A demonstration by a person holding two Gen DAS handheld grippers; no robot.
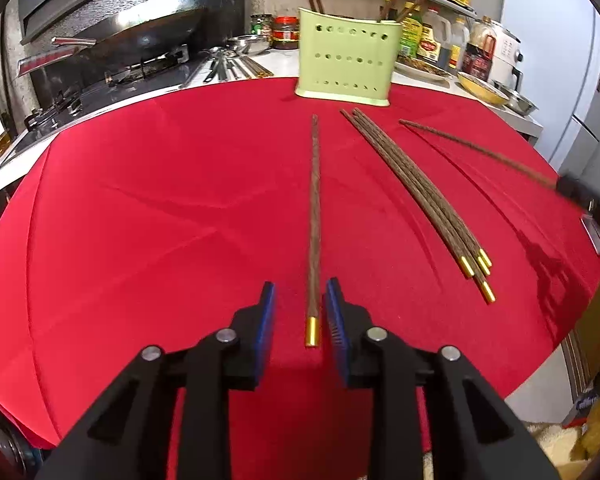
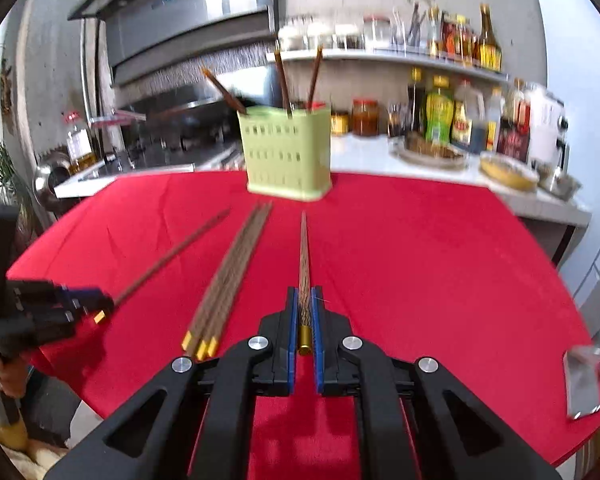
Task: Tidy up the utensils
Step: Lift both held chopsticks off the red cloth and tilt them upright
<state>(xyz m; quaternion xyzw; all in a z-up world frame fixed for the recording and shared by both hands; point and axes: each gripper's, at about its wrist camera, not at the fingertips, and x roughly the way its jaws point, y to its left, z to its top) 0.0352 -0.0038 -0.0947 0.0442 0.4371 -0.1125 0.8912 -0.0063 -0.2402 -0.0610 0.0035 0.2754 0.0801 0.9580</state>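
Observation:
A green perforated utensil holder [image 1: 346,60] stands at the far side of the red table and holds a few chopsticks; it also shows in the right wrist view [image 2: 286,152]. My left gripper [image 1: 300,292] is open, with its blue pads on either side of a single brown gold-capped chopstick [image 1: 314,216] lying on the cloth. A bundle of several chopsticks [image 1: 416,196] lies to its right. My right gripper [image 2: 305,300] is shut on another chopstick [image 2: 303,256] that points toward the holder. The left gripper [image 2: 80,304] appears at the left of the right wrist view, beside its chopstick [image 2: 172,256].
A red cloth [image 1: 140,220] covers the table. Behind it are a stove with a wok [image 1: 140,36], bottles and jars [image 2: 460,116], bowls [image 1: 484,88] and a plate of food [image 2: 432,152]. A small metal object [image 2: 584,376] lies at the table's right edge.

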